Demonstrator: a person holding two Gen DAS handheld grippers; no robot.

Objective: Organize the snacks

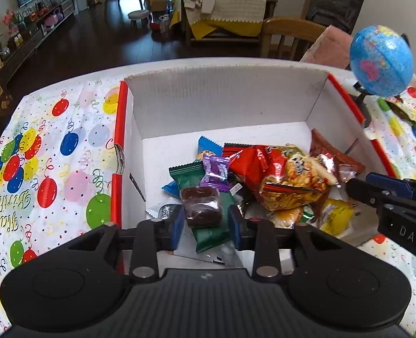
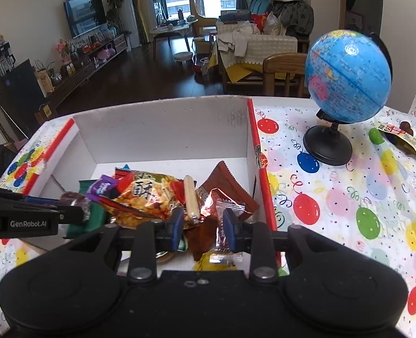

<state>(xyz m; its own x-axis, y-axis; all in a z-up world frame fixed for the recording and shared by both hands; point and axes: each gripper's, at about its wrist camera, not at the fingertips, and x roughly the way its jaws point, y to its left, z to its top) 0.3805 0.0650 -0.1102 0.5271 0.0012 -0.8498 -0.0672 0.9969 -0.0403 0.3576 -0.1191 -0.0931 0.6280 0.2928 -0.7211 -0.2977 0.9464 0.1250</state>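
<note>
Nearest in the left wrist view, the left tool (image 1: pixel 205 221) reaches forward over the near edge of the box (image 1: pixel 222 95), its two blue pads level and set a little apart, with a brown cake in clear wrap (image 1: pixel 201 205) lying between them; the pads look to touch its sides, so the tool has closed in on it. Under the cake lies a green packet (image 1: pixel 208 225), and at 12 o'clock from it a purple sweet (image 1: pixel 215 170). In the right wrist view, the right tool (image 2: pixel 203 226) also points into the box from the near side, low over the pile, its jaws partly apart around crinkled red and clear wrappers (image 2: pixel 220 202); whether it has hold of any of them I cannot tell. A pale stick-shaped snack (image 2: pixel 191 197) leans at 11 o'clock from that tool, beside a big orange and red snack bag (image 2: pixel 149 194), and a brown packet with a zigzag edge (image 2: pixel 227 180) stands at 1 o'clock. The snacks are heaped in the near right part of the box, which has white walls and red rims and sits on the worktop (image 2: pixel 334 211) under a balloon-printed cloth. The left tool shows at 9 o'clock in the right view, the right tool at 3 o'clock in the left view. Farther off at 2 o'clock stands a blue globe (image 2: pixel 348 76) on a black base, with an opened packet (image 2: pixel 405 138) lying near it on the cloth.
</note>
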